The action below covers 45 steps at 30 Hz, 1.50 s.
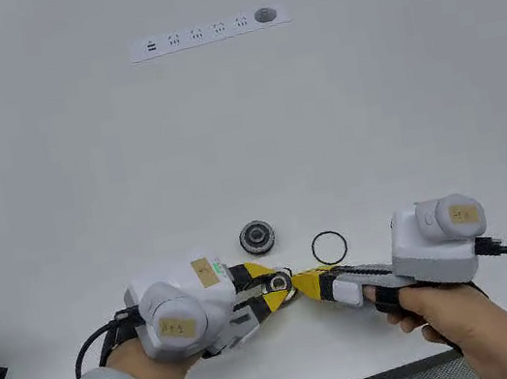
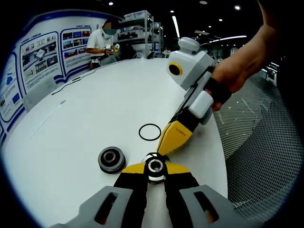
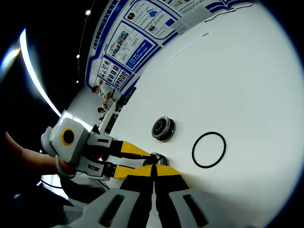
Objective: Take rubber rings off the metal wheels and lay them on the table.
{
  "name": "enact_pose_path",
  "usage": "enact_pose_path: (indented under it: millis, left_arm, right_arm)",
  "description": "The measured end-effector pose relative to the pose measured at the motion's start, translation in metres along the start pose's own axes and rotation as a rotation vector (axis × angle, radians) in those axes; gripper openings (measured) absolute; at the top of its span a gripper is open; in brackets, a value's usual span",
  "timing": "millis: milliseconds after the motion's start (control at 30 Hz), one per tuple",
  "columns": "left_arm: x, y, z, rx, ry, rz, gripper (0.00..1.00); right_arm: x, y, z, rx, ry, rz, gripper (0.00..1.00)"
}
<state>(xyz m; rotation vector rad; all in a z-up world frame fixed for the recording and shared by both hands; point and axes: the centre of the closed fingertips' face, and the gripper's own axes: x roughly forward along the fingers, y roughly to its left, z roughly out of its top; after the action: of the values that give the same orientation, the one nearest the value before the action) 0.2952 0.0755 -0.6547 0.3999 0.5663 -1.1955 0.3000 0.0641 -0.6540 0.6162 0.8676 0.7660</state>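
Over a white worktop (image 1: 396,105), the left tongs (image 1: 269,289) are clamped on a small metal wheel (image 2: 155,166) held near the front edge. The right tongs (image 3: 153,172), tips drawn together, meet the wheel's rim from the opposite side. Whether they have nipped the rubber on that rim is too small to tell. One rubber ring (image 1: 329,247) already lies flat on the worktop just beyond the two tools. A second wheel (image 1: 257,237) sits near the ring on its left without touching it, dark at the rim and probably still wearing its own ring.

The rings look thin, soft and stretchy, and likely light enough to flick away once freed. The wheel is hard, smooth metal and may twist in a grip. The best hold appears to be the ring's outer edge, peeled sideways off the wheel while the other tongs steady the wheel's flat faces. Nothing crowds the work — a power strip (image 1: 208,31) lies well apart at the far side.
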Motion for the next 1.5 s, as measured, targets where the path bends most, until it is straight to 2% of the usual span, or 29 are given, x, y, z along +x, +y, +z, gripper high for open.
enact_pose_path:
  millis: [667,767,833,1367,1500]
  left_arm:
    - [0.0,0.0,0.0,0.004,-0.001,-0.001,0.14]
    - [0.0,0.0,0.0,0.004,-0.001,-0.001,0.14]
    - [0.0,0.0,0.0,0.004,-0.001,-0.001,0.14]
    - [0.0,-0.001,0.002,0.015,0.002,0.001,0.14]
    - [-0.003,-0.002,0.006,0.014,-0.019,0.0,0.15]
  right_arm:
    - [0.002,0.008,0.001,0.003,-0.004,0.029,0.02]
    - [0.003,0.013,0.003,0.01,-0.014,0.049,0.02]
    - [0.004,0.021,0.005,0.011,-0.022,0.08,0.02]
    - [0.001,0.007,0.001,0.018,-0.02,0.019,0.02]
    - [0.001,0.006,0.001,0.019,-0.02,0.015,0.02]
